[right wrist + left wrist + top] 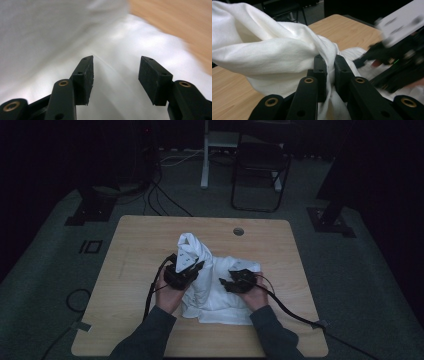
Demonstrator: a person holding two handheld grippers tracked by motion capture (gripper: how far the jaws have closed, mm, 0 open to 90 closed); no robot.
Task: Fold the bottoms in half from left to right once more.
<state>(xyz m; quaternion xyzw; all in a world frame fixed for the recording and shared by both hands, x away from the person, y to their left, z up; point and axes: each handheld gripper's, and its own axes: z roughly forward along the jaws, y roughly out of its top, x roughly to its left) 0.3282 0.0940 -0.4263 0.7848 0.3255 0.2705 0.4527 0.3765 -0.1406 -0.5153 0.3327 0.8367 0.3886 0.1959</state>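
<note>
- wooden table (pixel 135 285): light-grained top with rounded corners, standing on a grey carpeted floor in a dim room; a round cable hole (pixel 238 231) sits near the far edge, right of centre.
- white cloth (pixel 220 297): lies bunched at the middle of the table, between the two hands; its lower part is spread flat toward the near edge, while one portion is drawn up into a peak at the left side of the heap.
- left gripper (pixel 192 266): held in the person's left hand (pixel 169 296) just left of the cloth. in the left gripper view its jaws are pressed together on a gathered fold of the white cloth (pixel 274 53), which billows out above and to the left of the pinch.
- right gripper (pixel 226 284): held in the person's right hand (pixel 256 296), resting over the right part of the cloth. in the right gripper view its jaws stand spread apart, with the white cloth (pixel 120 50) lying beneath and beyond them; nothing is clamped between the pads.
- cables: one trails from each gripper toward the near edge of the table.
</note>
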